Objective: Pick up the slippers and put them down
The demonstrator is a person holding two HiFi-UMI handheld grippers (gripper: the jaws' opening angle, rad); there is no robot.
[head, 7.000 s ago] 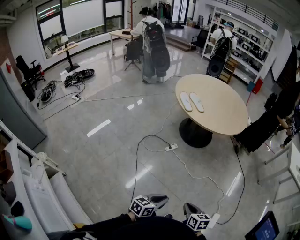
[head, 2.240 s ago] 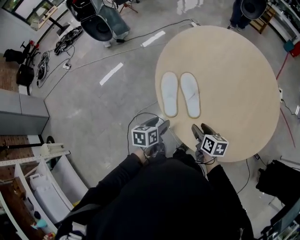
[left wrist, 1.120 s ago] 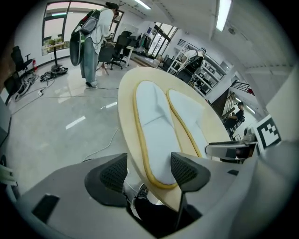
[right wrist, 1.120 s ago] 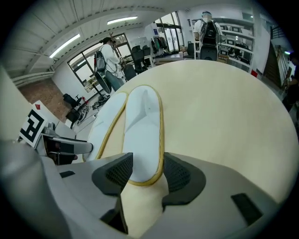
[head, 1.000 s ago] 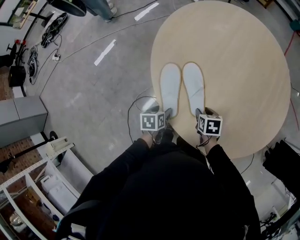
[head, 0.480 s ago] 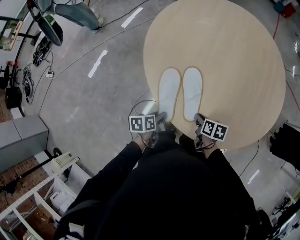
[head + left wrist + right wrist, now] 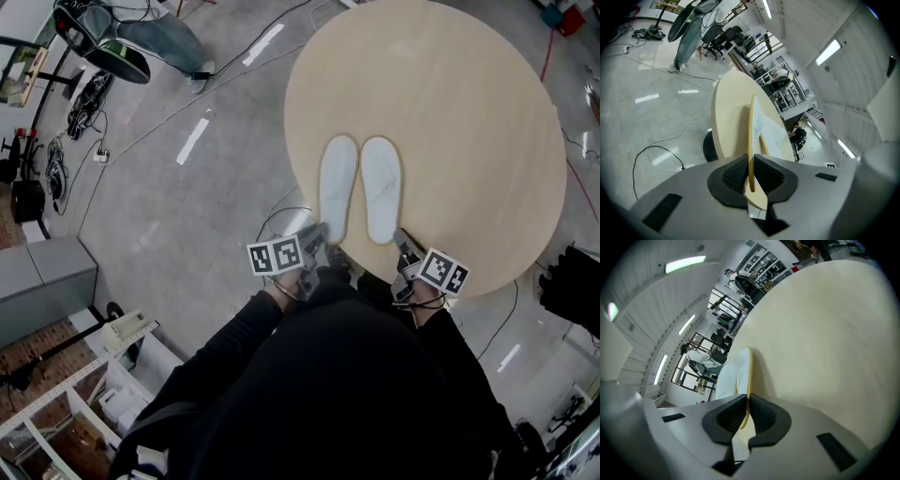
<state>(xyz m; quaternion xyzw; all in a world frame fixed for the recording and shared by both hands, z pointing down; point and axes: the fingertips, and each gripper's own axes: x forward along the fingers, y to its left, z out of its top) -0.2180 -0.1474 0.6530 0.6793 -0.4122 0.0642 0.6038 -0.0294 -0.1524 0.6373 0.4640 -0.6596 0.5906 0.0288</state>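
Two white slippers with tan rims lie side by side near the front edge of the round wooden table [image 7: 450, 112]. My left gripper [image 7: 323, 234] is shut on the heel of the left slipper [image 7: 337, 187]. In the left gripper view the left slipper's rim [image 7: 752, 126] stands edge-on, pinched between the dark pads of the left gripper [image 7: 751, 176]. My right gripper [image 7: 401, 246] is closing on the heel of the right slipper [image 7: 380, 202]. In the right gripper view the right gripper [image 7: 747, 416] has its pads against the right slipper's thin edge [image 7: 743, 366].
A black cable [image 7: 277, 211] loops on the grey floor below the table's left edge. A person's legs [image 7: 169, 37] stand at the top left. A dark bag [image 7: 577, 286] lies at the right edge and white shelving [image 7: 94, 394] at the bottom left.
I have come up to the table and brought both grippers to the slippers' heels. Over the last second both marker cubes have tilted outward and drawn slightly back toward me.
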